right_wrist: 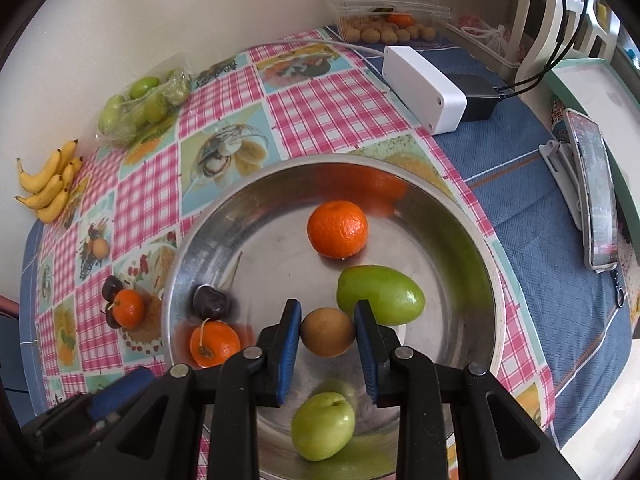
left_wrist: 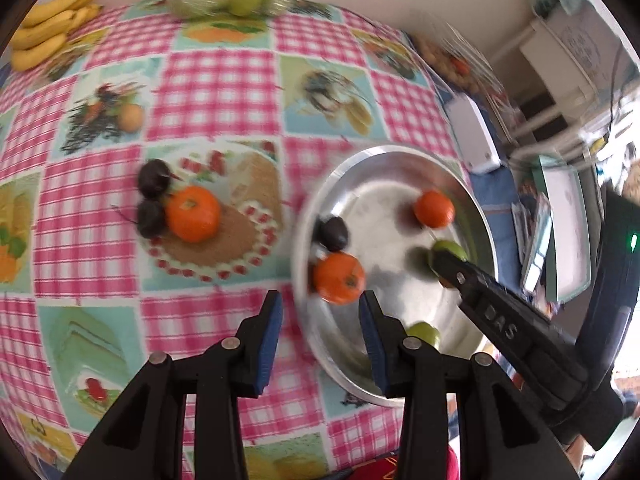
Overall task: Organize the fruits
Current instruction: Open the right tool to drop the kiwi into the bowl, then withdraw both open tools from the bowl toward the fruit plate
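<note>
Brown fruit between right gripper jaws, contact unclear; left gripper jaws open, view blurred.

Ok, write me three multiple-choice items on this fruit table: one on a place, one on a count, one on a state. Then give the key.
1. Where do the bananas lie?
A. in the bowl
B. in a clear box
C. on the tablecloth by the wall

2. How many oranges are in the metal bowl?
A. one
B. two
C. four

3. How is the left hand-held gripper?
A. open, holding nothing
B. shut on an orange
C. shut on a banana

Key:
1 C, the bunch rests on the cloth's far edge.
2 B, one orange sits at the back and one at the near left.
3 A, its pads stand apart with only cloth and bowl rim between them.
</note>
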`<state>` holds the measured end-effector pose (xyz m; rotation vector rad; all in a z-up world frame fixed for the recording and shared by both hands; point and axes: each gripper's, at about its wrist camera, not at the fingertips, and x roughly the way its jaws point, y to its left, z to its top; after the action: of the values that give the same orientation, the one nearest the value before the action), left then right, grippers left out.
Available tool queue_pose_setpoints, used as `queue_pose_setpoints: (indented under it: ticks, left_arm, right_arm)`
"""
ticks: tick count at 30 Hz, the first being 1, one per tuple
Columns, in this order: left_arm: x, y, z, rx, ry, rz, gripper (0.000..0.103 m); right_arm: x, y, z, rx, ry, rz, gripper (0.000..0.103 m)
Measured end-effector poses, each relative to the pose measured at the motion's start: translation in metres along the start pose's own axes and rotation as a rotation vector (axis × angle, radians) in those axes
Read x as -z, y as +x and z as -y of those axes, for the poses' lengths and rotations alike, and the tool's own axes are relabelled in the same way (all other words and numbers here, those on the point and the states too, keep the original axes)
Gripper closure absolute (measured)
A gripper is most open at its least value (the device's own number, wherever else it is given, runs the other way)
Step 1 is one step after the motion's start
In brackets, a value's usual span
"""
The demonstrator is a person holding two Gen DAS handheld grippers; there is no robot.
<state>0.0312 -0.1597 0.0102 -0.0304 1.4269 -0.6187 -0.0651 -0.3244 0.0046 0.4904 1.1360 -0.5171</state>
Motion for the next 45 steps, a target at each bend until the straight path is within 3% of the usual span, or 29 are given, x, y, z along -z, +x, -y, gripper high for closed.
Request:
queue_pose_setpoints:
  ticks: [6, 14, 17, 18, 20, 21, 22, 28, 35, 45]
  left_arm:
    - [-0.005, -0.016, -0.033, -0.089, -0.101, 0.071, 0.061]
    - [-0.005, -0.029, -0.068, -0.139, -0.203, 0.115, 0.055]
    - [-0.005, -0.027, -0.071, -0.155, -0.216, 0.113, 0.047]
    - [-0.005, -0.026, -0.072, -0.160, -0.217, 0.109, 0.042]
    - [-0.005, -0.024, -0.073, -0.172, -0.212, 0.106, 0.034]
    - [-0.004, -0.023, -0.074, -0.175, -0.209, 0.105, 0.029]
    - [-0.004, -0.022, -0.074, -0.180, -0.209, 0.105, 0.027]
    - [-0.003, -0.020, -0.079, -0.206, -0.218, 0.116, 0.016]
    - [-0.002, -0.016, -0.088, -0.224, -0.237, 0.114, 0.013]
    - [-0.001, -0.012, -0.092, -0.226, -0.247, 0.111, 0.009]
  right_arm:
    - [0.001, -0.002, -0.008, -0.006, -0.035, -0.008, 0.073]
    - [0.005, 0.004, -0.031, -0.007, -0.108, -0.020, 0.073]
    - [0.006, 0.007, -0.036, 0.001, -0.122, -0.022, 0.072]
    - [0.006, 0.009, -0.037, 0.002, -0.126, -0.024, 0.070]
    - [0.007, 0.010, -0.039, 0.005, -0.136, -0.026, 0.057]
    - [0.007, 0.011, -0.041, 0.008, -0.139, -0.024, 0.035]
    - [0.007, 0.010, -0.042, 0.011, -0.142, -0.019, 0.026]
    - [0.006, 0.009, -0.045, 0.019, -0.161, -0.001, 0.023]
    - [0.006, 0.010, -0.047, 0.019, -0.171, 0.006, 0.002]
    - [0.007, 0.013, -0.048, 0.016, -0.175, 0.000, 0.000]
